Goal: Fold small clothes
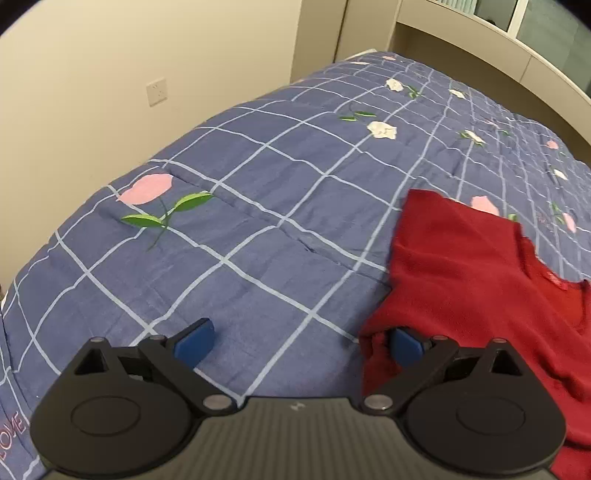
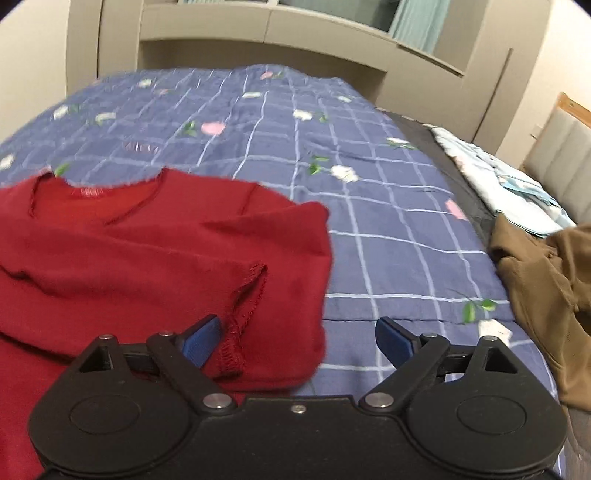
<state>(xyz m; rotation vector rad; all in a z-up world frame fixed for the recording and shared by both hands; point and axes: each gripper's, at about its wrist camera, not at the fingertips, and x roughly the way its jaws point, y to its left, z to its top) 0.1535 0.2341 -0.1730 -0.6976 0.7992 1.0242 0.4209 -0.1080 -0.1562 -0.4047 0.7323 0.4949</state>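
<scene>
**Both tongs spread over red top on quilt**

Left tongs (image 1: 300, 341): fingers wide apart, nothing pinched. Left pad (image 1: 194, 341) sits over bare quilt (image 1: 258, 229). Right pad (image 1: 406, 342) is at the near left edge of the red top (image 1: 461, 266); cloth bunches around it, but whether pad and cloth touch I cannot tell.

Right tongs (image 2: 297, 341): also spread, nothing between the pads. Left pad (image 2: 202, 341) lies over the red top (image 2: 147, 251), just beside a stitched cuff hem. Right pad (image 2: 393, 341) is over bare quilt (image 2: 369, 221), clear of the cloth.

Red top: lies on the blue checked quilt with flower print, near edge of the bed, between the two tongs. In the right wrist view the neckline faces away, toward the far side of the bed. One sleeve is folded across the body, its cuff ending near the right tongs. Surface is rumpled, not flat. Right view is somewhat blurred.

Other items: a brown garment (image 2: 546, 295) is heaped at the right edge of the bed, well apart from the red top. Beyond it lies a pale patterned cloth (image 2: 498, 181). A wall socket (image 1: 156, 91) shows on the beige wall in the left view. Pale cabinetry (image 2: 295, 33) stands behind the bed.
</scene>
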